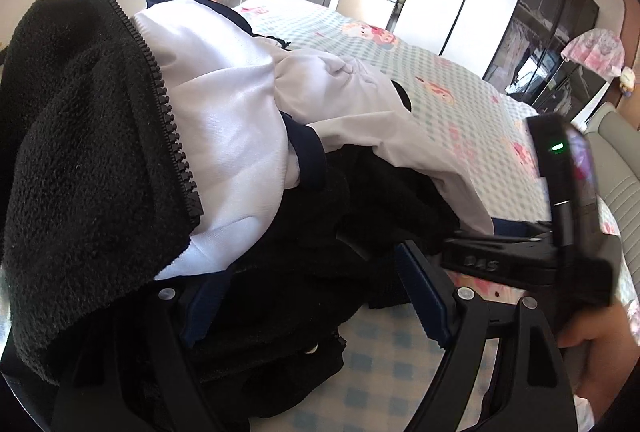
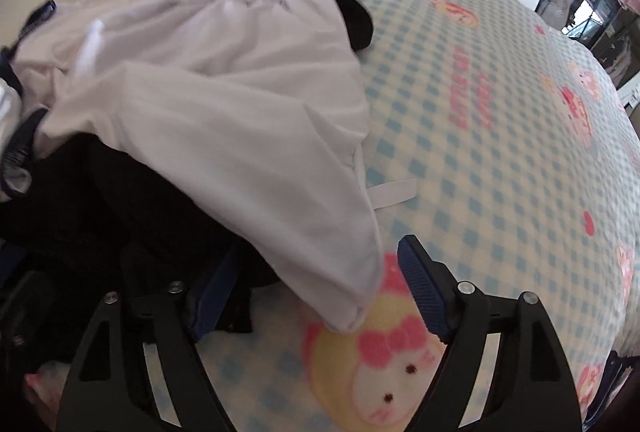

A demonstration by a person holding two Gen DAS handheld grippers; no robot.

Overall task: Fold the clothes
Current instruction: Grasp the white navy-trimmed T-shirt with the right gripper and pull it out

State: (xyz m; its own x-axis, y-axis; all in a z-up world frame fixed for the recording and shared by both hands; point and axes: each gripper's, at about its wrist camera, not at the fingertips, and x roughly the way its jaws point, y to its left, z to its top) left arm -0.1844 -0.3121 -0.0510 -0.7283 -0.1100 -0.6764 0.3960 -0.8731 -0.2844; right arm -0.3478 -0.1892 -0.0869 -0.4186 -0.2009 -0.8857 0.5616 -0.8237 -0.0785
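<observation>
**Grippers spread over a heap of clothes**

Left gripper [image 1: 312,296] spread wide around black fleece [image 1: 92,168] — white garment [image 1: 236,120] draped over it on the checked bedspread [image 1: 448,88]. Right gripper [image 2: 316,288] gapes too, white garment's [image 2: 224,120] tip between its fingers, ungripped.

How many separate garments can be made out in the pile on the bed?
2, as far as visible: a black fleece jacket with a zipper, draped at the left, and a white garment lying over it toward the right. More may be hidden underneath.

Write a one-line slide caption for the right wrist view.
Open right tool poised at the hem of a white garment draped over black fleece on a checked cartoon bedspread.
</observation>
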